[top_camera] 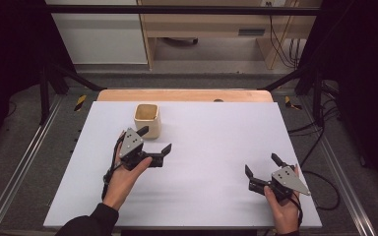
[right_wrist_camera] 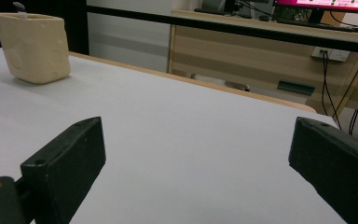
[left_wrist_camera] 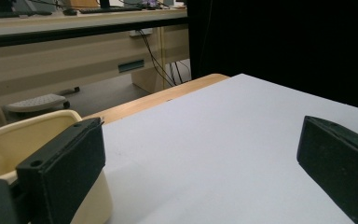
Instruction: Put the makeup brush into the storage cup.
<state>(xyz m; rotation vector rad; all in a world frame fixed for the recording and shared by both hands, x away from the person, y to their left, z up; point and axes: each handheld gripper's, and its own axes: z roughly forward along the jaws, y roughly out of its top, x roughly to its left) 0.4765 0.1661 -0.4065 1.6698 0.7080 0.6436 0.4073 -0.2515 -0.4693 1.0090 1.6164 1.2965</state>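
While both grippers sit low over the table, facts by label:

Cup (top_camera: 147, 120): cream, squarish, open-topped, upright on the far left part of the table (top_camera: 211, 147); hollow looks empty in the high view, though the bottom is hard to make out.

Cup, left gripper view (left_wrist_camera: 9, 144): low at the left edge, rim just behind the left-hand jaw, partly covered by it.

Cup, right gripper view (right_wrist_camera: 33, 46): far off at upper left, well apart from both jaws.

Left gripper (top_camera: 154, 141): held in the left hand (top_camera: 125, 174), just on the near side of the cup; jaws spread wide, nothing between them; one tip close by the cup's near right corner, touching or not cannot be told from above.

Left gripper, own view (left_wrist_camera: 200, 154): bare white top between the jaws, cup outside the gap on the left.

Right gripper (top_camera: 262, 164): held in the right hand (top_camera: 283, 209), near the near right corner of the table, well apart from the cup; jaws spread wide, nothing gripped.

Right gripper, own view (right_wrist_camera: 196, 154): bare table surface between the jaws.

Table: white top, wooden strip along the far edge.

Background: desk (right_wrist_camera: 270, 51) with cables beyond the far edge, black frame at both sides.
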